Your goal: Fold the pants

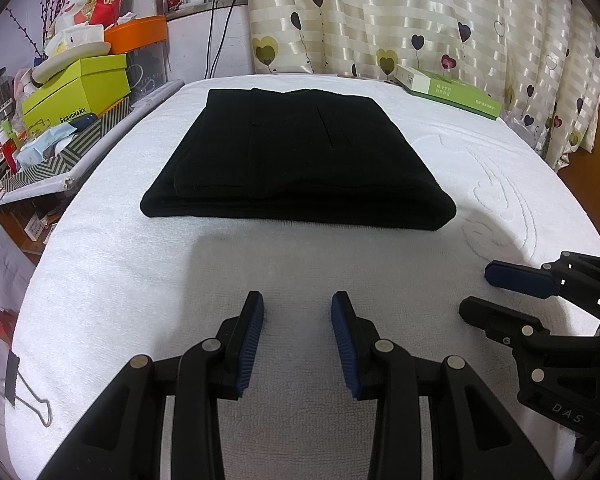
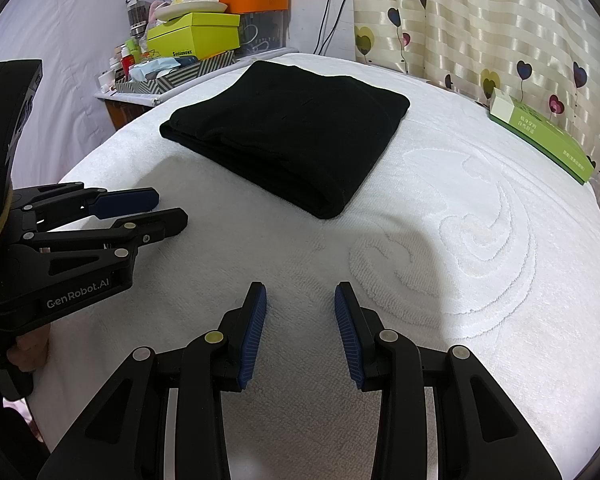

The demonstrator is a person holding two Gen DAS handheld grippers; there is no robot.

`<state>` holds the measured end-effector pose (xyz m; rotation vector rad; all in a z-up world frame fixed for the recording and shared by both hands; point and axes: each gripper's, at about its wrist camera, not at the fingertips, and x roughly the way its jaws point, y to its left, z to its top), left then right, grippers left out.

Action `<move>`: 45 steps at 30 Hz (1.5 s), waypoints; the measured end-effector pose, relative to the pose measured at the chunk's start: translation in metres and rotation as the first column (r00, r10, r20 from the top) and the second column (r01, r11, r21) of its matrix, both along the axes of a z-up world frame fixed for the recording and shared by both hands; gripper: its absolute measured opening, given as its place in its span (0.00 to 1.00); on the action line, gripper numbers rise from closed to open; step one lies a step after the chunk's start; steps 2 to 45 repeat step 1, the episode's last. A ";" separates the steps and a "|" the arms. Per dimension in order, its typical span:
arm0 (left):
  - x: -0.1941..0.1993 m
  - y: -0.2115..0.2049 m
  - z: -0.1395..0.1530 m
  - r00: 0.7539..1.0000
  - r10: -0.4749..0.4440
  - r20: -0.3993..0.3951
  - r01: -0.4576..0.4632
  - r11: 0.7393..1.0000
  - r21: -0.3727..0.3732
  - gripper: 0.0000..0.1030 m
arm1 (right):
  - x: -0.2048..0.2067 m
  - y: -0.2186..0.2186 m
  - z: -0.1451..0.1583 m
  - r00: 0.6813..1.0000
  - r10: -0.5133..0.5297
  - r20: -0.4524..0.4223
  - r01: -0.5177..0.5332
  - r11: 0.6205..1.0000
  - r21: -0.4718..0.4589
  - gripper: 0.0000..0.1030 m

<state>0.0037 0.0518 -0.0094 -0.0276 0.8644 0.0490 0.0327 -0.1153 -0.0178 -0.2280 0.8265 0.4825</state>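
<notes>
The black pants lie folded into a compact rectangle on the white towel-covered table; in the right wrist view the pants sit at the upper middle. My left gripper hovers over bare towel on the near side of the pants, open, nothing between its fingers. It also shows at the left of the right wrist view, left gripper. My right gripper is open and empty over the towel, well short of the pants; the right gripper appears at the right edge of the left wrist view.
A green flat box lies at the table's far right corner. A cluttered side shelf with lime and orange boxes stands left. A heart-patterned curtain hangs behind. A binder clip holds the towel at the near left edge.
</notes>
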 end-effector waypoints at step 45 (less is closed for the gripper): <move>0.000 0.000 0.000 1.000 0.000 0.000 0.000 1.000 -0.001 0.37 | 0.000 0.000 0.000 1.000 0.000 0.000 0.000 1.000 0.000 0.36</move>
